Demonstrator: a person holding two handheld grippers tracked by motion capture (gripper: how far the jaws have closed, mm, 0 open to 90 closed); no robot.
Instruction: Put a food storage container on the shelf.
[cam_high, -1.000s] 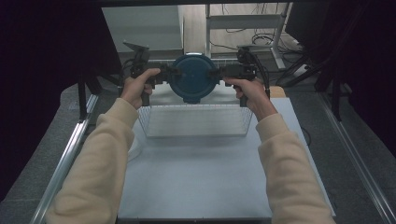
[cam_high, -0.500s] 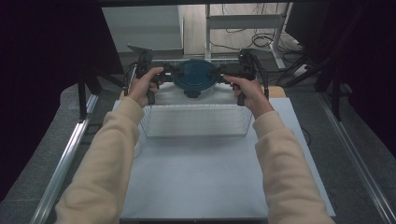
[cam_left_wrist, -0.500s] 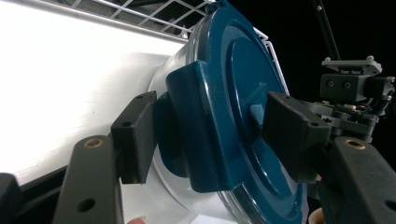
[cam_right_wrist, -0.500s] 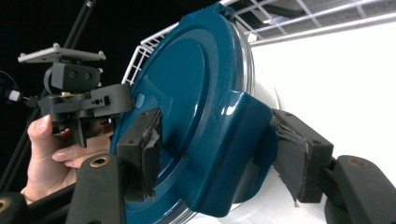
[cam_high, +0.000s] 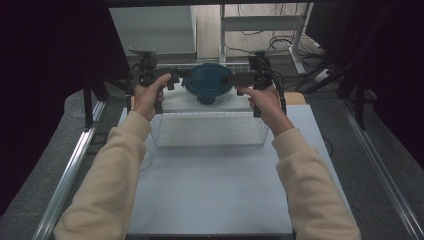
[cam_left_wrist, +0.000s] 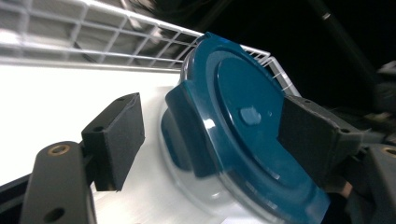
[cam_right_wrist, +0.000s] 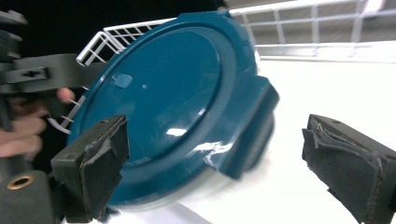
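Both grippers—left gripper (cam_high: 176, 80) and right gripper (cam_high: 234, 79)—had just spread their jaws off the teal-lidded container (cam_high: 207, 82), setting it inside the wire basket (cam_high: 207, 131).

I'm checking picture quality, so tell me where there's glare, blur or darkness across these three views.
High view: dark at both sides, the pale table evenly lit. Left gripper view: the white surface is blown out, and the round teal plastic lid carries small highlights. Right gripper view: the lid's lower edge smears with motion blur and the white wire basket looks soft.

A pale grey table (cam_high: 210, 200) — a white wire basket (cam_high: 210, 132) stands directly on its far half.
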